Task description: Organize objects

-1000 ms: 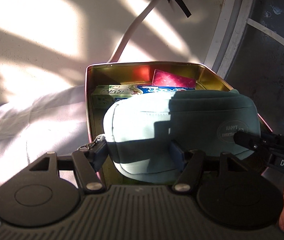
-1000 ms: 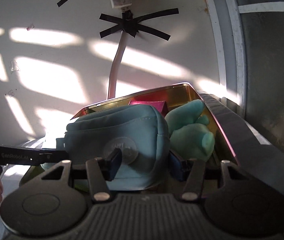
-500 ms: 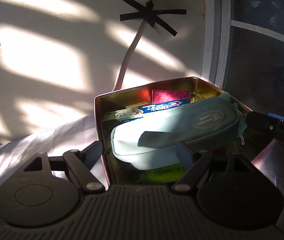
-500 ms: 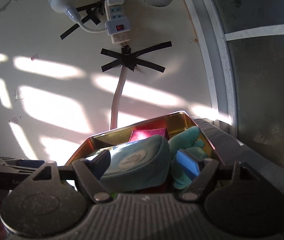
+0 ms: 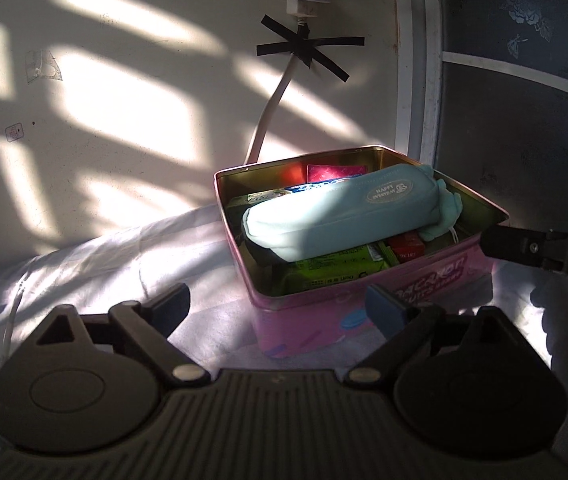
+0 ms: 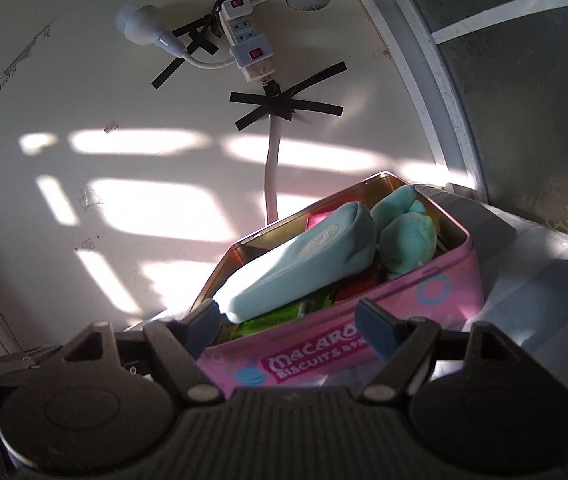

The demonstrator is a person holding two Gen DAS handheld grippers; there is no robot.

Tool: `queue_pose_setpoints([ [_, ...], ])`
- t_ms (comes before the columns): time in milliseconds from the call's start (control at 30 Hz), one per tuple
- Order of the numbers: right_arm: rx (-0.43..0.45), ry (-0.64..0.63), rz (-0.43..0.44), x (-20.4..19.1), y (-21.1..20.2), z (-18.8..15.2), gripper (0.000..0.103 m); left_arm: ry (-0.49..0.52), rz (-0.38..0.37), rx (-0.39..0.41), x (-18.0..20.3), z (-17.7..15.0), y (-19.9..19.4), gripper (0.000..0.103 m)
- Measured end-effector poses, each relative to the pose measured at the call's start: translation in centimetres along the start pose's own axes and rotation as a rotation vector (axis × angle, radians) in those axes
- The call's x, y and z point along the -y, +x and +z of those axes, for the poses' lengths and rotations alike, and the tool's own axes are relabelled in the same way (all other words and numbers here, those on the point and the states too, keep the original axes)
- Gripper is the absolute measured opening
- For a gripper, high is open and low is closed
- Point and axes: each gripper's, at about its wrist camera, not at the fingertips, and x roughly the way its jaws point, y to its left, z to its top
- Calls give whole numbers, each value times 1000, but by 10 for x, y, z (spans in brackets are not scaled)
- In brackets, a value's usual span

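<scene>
A light teal zip pouch [image 5: 339, 212] lies slanted on top of the contents of a pink biscuit tin [image 5: 323, 308], and also shows in the right wrist view [image 6: 303, 264]. The tin [image 6: 423, 296] stands on a white cloth. A teal plush toy [image 6: 403, 236] sits at the tin's right end. My left gripper [image 5: 280, 304] is open and empty, short of the tin's near wall. My right gripper [image 6: 287, 320] is open and empty in front of the tin; one of its fingers [image 5: 523, 246] reaches in from the right in the left wrist view.
Under the pouch lie a green packet [image 5: 335, 268], a red box [image 5: 405, 246], a toothpaste box [image 5: 323, 186] and a magenta packet [image 5: 337, 170]. A taped white cable [image 5: 272, 108] and power strip [image 6: 250, 50] hang on the sunlit wall behind. A dark window [image 5: 523, 120] is on the right.
Both grippers let go of the teal pouch, opened and pulled back from the tin. The pouch now rests in the tin.
</scene>
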Motion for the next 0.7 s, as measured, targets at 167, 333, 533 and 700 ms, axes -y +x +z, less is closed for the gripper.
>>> queue_pose_setpoints([
  [167, -15, -14, 12, -10, -10, -12, 79, 0, 11, -11, -2, -16, -11, 101],
  [333, -12, -31, 14, -20, -18, -18, 82, 4, 25, -9, -1, -25, -19, 103],
  [533, -27, -50, 21, -26, -21, -25, 83, -16, 43, -27, -3, -35, -22, 103],
  [700, -38, -54, 22, -29, -21, -29, 83, -36, 70, -29, -7, -41, -22, 103],
])
